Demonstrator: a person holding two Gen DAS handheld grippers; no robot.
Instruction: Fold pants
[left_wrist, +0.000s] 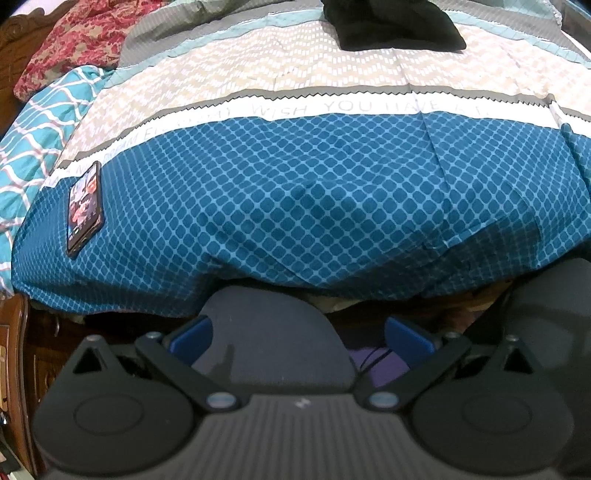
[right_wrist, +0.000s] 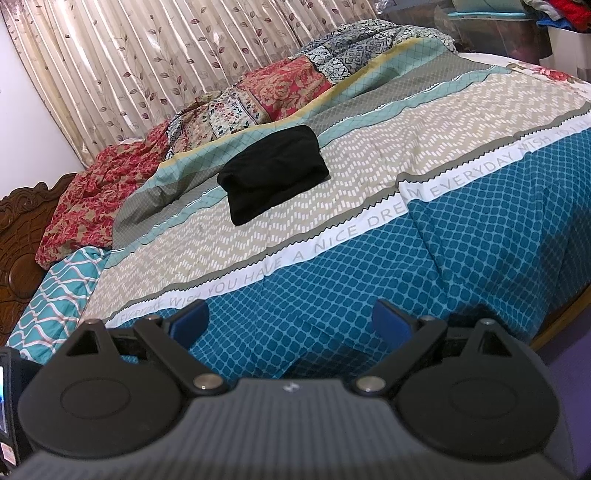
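The black pants (right_wrist: 274, 172) lie folded into a compact bundle on the beige zigzag band of the bedspread, far from both grippers. In the left wrist view they show at the top edge (left_wrist: 393, 26). My left gripper (left_wrist: 299, 336) is open and empty, held low at the foot edge of the bed. My right gripper (right_wrist: 291, 325) is open and empty, above the blue diamond-pattern part of the bedspread (right_wrist: 406, 251).
A phone (left_wrist: 85, 208) with a lit screen lies on the bedspread at the left. Red floral bedding (right_wrist: 88, 206) and a patchwork quilt (right_wrist: 295, 81) are piled near the carved wooden headboard (right_wrist: 18, 229). Curtains (right_wrist: 147, 55) hang behind. Storage boxes (right_wrist: 498, 33) stand at far right.
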